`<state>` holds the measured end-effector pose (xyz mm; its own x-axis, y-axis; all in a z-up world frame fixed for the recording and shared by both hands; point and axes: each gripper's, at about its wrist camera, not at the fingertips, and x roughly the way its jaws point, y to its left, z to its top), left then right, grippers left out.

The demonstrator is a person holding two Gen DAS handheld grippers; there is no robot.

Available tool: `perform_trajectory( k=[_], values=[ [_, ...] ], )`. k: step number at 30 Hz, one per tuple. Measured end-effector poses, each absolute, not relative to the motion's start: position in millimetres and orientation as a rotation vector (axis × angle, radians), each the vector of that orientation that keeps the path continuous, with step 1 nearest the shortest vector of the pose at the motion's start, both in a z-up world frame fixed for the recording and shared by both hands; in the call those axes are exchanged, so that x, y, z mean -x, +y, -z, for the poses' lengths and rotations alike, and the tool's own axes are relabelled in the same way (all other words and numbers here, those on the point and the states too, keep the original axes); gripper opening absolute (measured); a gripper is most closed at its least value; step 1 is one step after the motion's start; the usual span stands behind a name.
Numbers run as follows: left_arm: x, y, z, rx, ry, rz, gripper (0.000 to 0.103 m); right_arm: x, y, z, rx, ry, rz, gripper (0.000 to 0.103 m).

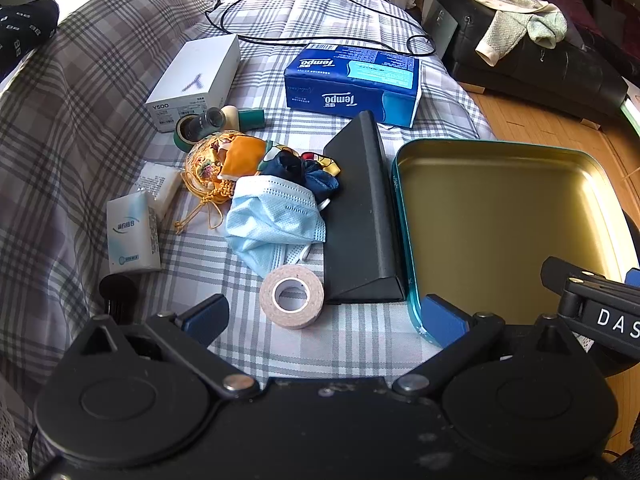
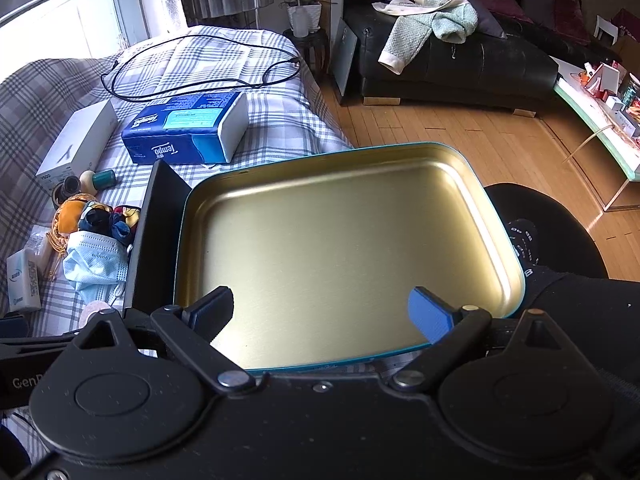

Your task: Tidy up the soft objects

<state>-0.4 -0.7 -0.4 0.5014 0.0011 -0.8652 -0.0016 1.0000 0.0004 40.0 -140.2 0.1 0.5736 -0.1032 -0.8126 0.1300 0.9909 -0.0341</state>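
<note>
Both claws gape wide, holding nothing: the left claw [image 1: 326, 316] low in its frame near a tape roll [image 1: 291, 296], the right claw [image 2: 322, 312] over the gold tin tray [image 2: 472, 168]. The blue face mask [image 1: 272, 220] and colourful pouch [image 1: 240, 156] lie mid-frame on the plaid bed [image 1: 80, 160], left of a black case [image 1: 360, 208].

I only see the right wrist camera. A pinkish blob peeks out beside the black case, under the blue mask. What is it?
Observer: It's a roll of beige tape lying next to the black case, with its hole turned towards the left camera.
Operator: Is my left gripper holding anything?
Observer: No. The left gripper has its jaws wide apart with nothing between them.
Operator: Is anything else hiding down there?
Observer: A small black round object sits on the plaid cloth, just below the white tissue pack. I cannot tell what it is.
</note>
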Motion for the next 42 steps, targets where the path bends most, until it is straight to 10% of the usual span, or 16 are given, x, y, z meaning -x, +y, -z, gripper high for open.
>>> perform_trajectory(
  k=[42],
  values=[
    [0.9, 1.4, 1.4, -0.001, 1.046, -0.002, 0.102, -35.3, -135.5, 2.6, -0.027, 0.956, 0.134, 0.091]
  ],
)
